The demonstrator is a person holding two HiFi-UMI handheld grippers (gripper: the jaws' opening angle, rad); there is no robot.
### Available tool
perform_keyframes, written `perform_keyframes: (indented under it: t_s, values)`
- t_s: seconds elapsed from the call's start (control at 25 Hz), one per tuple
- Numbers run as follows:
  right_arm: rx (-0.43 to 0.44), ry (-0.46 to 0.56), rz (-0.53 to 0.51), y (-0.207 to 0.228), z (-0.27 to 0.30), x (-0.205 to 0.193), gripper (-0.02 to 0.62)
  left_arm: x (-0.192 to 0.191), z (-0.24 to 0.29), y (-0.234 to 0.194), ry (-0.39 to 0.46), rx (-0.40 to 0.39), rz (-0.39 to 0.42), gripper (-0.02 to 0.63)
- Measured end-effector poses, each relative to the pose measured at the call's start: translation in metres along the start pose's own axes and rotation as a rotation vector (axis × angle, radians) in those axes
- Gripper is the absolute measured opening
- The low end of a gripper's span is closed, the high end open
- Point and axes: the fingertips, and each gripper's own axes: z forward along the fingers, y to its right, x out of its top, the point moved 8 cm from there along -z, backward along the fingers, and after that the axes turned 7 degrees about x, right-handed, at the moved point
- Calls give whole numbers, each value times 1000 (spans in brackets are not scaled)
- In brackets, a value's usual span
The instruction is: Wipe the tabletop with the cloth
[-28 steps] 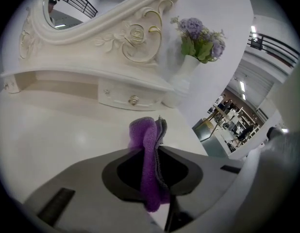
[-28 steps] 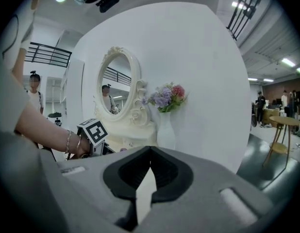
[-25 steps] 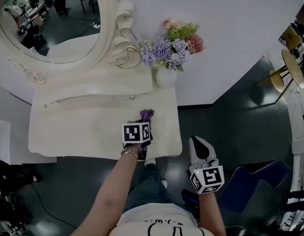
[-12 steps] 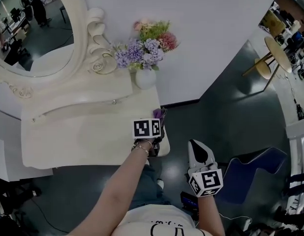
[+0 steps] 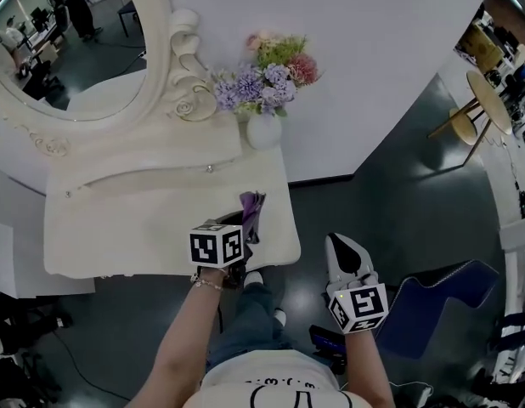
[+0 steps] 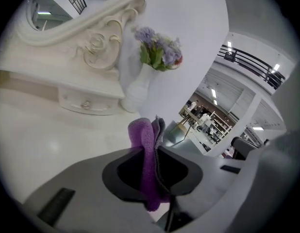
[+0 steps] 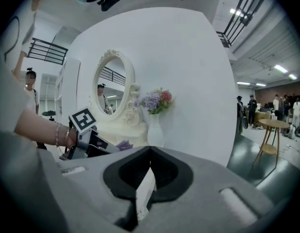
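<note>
Cloth (image 5: 251, 211), purple, is pinched between the jaws of the left gripper (image 5: 242, 228), with its folds standing above the jaw tips. It is over the front right part of the cream bench (image 5: 118, 228), at 6 o'clock from the white vase (image 5: 263, 131); contact with the benchtop cannot be confirmed. Right gripper (image 5: 342, 246), jaws pressed together and empty, hangs over the dark floor (image 5: 398, 194), at 4 o'clock from the left gripper.

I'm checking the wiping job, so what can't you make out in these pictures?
Head view: the left gripper covers the lower end of the purple cloth; contact with the tabletop is unclear.
Left gripper view: the gripper's body hides that end too.
Head view: the mirror is cut by the picture's edge.
</note>
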Motion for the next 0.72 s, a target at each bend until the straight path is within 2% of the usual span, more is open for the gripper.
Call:
perform_keyframes:
  t_s: [0.32, 0.56, 0.72]
  values:
    - [63, 9, -8, -17, 4, -1, 0, -29, -88, -98, 21, 277, -35, 72]
    - [71, 3, -15, -22, -4, -3, 0, -66, -90, -131, -43, 330, -122, 72]
    - [67, 3, -15, -24, -9, -4, 0, -73, -85, -131, -15, 352, -151, 72]
